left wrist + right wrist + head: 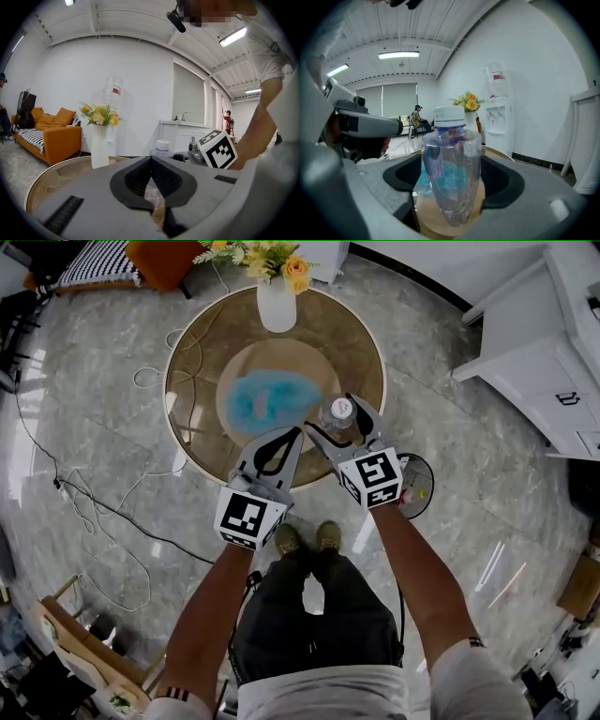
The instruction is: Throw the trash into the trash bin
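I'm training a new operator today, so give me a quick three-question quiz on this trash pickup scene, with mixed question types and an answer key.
1. Multiple choice: what stands between the open jaws of the right gripper? A) a clear plastic bottle B) a mug C) a sponge
2. True or false: the trash bin stands on top of the round table.
3. Fill in: the yellow flowers stand in a white ____.
Key: 1 A. 2 False: it stands on the floor, by the person's shoes. 3 vase.
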A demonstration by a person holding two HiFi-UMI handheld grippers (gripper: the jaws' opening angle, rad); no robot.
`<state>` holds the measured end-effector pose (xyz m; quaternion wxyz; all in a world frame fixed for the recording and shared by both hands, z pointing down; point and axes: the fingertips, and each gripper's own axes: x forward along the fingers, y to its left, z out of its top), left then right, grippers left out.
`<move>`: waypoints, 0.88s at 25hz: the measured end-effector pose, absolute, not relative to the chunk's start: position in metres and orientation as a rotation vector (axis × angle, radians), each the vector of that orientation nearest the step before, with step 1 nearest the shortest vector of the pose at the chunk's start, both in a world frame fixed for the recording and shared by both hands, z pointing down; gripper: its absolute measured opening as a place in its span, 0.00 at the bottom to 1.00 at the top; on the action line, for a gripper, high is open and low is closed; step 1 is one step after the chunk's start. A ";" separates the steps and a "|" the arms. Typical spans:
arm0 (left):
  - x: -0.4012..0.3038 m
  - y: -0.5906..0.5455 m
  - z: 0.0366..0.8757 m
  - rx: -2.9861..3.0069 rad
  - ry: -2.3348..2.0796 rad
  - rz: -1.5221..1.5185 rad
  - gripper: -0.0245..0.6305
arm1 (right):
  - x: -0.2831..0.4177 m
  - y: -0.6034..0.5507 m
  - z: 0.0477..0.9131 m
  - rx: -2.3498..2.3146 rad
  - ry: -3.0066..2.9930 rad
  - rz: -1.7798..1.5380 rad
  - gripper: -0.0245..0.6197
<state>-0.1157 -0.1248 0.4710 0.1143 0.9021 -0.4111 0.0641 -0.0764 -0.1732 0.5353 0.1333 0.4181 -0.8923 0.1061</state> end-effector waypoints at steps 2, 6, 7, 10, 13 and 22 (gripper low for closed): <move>-0.117 -0.127 0.474 2.643 -1.201 0.192 0.04 | -0.078 -0.175 0.536 1.222 -2.585 0.303 0.63; -0.118 -0.128 0.477 2.641 -1.193 0.190 0.04 | -0.076 -0.177 0.538 1.239 -2.577 0.277 0.55; -0.117 -0.128 0.477 2.643 -1.189 0.189 0.04 | -0.075 -0.177 0.538 1.243 -2.575 0.266 0.53; -0.115 -0.128 0.479 2.647 -1.177 0.188 0.04 | -0.074 -0.178 0.538 1.250 -2.575 0.254 0.52; -0.113 -0.127 0.480 2.646 -1.171 0.189 0.04 | -0.073 -0.177 0.534 1.260 -2.583 0.252 0.51; -0.095 -0.121 0.475 2.662 -1.140 0.173 0.04 | -0.061 -0.161 0.508 1.289 -2.615 0.192 0.51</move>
